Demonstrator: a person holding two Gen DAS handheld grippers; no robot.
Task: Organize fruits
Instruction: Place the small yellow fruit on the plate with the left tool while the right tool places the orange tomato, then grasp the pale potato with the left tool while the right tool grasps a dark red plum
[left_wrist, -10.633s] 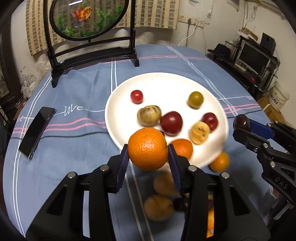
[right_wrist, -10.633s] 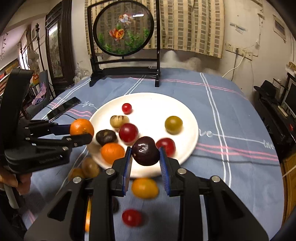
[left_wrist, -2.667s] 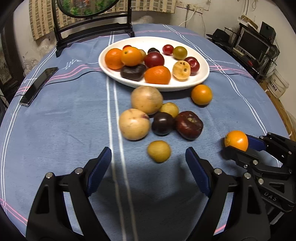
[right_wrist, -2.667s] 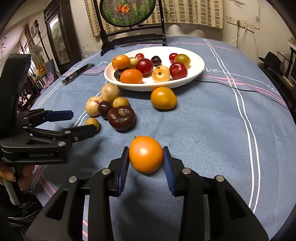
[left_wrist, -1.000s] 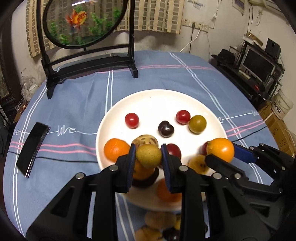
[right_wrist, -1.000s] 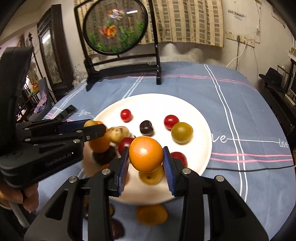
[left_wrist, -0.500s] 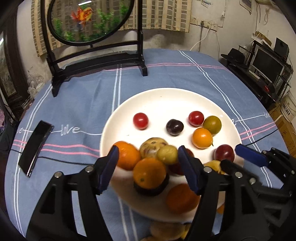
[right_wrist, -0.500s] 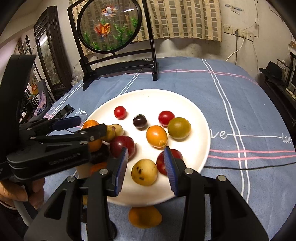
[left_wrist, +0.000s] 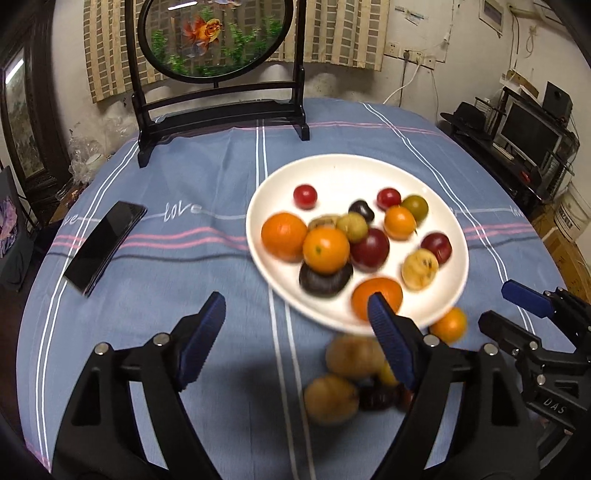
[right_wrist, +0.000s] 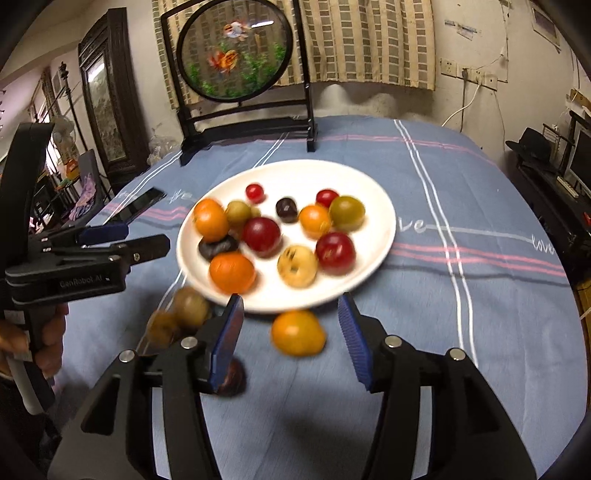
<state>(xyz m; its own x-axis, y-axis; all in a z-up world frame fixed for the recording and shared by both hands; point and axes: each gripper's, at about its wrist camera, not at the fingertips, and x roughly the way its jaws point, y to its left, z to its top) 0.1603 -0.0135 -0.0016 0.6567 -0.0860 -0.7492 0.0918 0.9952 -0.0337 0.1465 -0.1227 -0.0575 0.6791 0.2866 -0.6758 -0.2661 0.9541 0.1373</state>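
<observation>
A white plate (left_wrist: 351, 173) (right_wrist: 314, 177) on the blue cloth holds several oranges, plums and small tomatoes, among them a yellow-green fruit (left_wrist: 351, 227) and a small orange (left_wrist: 399, 222) (right_wrist: 314, 220). My left gripper (left_wrist: 291, 314) hovers near the plate's front left rim; its jaws are opening with nothing between them. My right gripper (right_wrist: 290, 314) sits before the front rim, jaws opening. A loose orange (right_wrist: 298, 332) lies on the cloth beyond its fingertips, untouched. More loose fruit (left_wrist: 354, 356) (right_wrist: 190, 306) lies beside it.
A black phone (left_wrist: 105, 245) lies on the cloth at the left. A round goldfish screen on a black stand (left_wrist: 218, 48) (right_wrist: 236, 51) stands at the table's far side. A person's hand (right_wrist: 51, 339) holds the left gripper's handle. Shelves and a monitor line the right wall.
Both grippers let go of their fruit, the yellow-green one and the small orange, onto the plate. Both then drew back toward the near rim with jaws wider apart.
</observation>
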